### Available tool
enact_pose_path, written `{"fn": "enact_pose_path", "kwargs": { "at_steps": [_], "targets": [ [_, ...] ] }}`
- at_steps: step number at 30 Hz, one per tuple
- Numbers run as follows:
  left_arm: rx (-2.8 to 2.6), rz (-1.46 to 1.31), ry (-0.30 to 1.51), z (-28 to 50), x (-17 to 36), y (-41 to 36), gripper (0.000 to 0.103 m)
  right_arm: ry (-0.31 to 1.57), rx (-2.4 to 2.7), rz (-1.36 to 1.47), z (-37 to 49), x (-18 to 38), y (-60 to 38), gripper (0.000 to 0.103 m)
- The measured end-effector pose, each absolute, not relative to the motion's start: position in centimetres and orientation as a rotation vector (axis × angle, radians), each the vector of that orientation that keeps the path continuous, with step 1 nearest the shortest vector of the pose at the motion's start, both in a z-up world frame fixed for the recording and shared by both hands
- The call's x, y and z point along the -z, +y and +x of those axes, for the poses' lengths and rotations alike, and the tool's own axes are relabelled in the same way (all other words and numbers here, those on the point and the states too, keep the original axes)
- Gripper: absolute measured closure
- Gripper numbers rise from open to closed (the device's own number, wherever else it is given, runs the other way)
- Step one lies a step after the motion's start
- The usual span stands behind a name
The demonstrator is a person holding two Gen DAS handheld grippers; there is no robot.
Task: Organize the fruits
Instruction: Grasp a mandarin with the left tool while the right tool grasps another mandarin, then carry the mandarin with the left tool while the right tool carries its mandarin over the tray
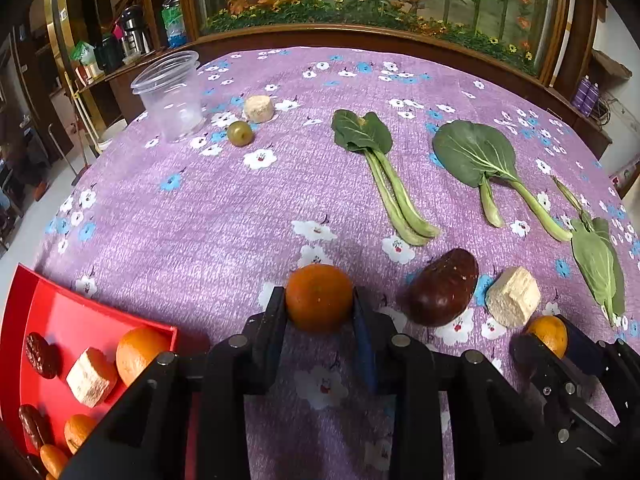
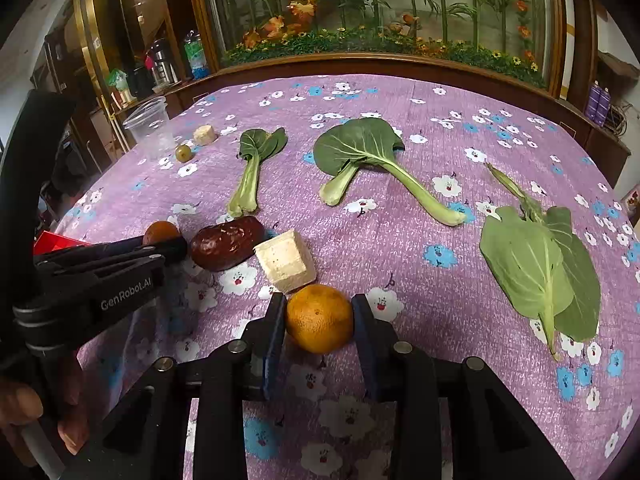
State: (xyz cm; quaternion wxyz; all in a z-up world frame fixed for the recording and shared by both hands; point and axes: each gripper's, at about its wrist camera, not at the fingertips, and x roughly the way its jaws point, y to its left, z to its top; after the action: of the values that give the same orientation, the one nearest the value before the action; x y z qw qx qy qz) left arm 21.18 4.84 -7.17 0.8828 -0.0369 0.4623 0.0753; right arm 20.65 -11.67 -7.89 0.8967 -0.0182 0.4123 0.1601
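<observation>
Left tool is clamped on 1 round orange tangerine resting on the purple floral-cloth counter; right tool brackets a 2nd tangerine, pads abt touching, can't tell if gripped. Red plastic tray at near left holds approx 4 tangerines, 2 dark dates, 1 beige cube. Btwn the tools: 1 big dark-red date w/ 1 beige cube beside it. Farther: 3 green leafy veg bunches, 1 green grape, 1 beige round, 1 clear plastic cup.
</observation>
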Motion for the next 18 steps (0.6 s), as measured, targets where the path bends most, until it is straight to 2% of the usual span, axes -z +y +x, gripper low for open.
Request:
{"fn": "enact_pose_path", "kwargs": {
  "at_steps": [7, 18],
  "targets": [
    [-0.134, -0.069, 0.909, 17.7, 5.1, 3.8, 0.073, 0.837, -0.336, -0.054, 18.5, 7.0, -12.1, 0.067],
    [0.031, -0.125, 0.838, 8.2, 3.4, 4.0, 0.073, 0.773, -0.357, -0.065, 11.4, 4.5, -11.9, 0.067]
  ]
}}
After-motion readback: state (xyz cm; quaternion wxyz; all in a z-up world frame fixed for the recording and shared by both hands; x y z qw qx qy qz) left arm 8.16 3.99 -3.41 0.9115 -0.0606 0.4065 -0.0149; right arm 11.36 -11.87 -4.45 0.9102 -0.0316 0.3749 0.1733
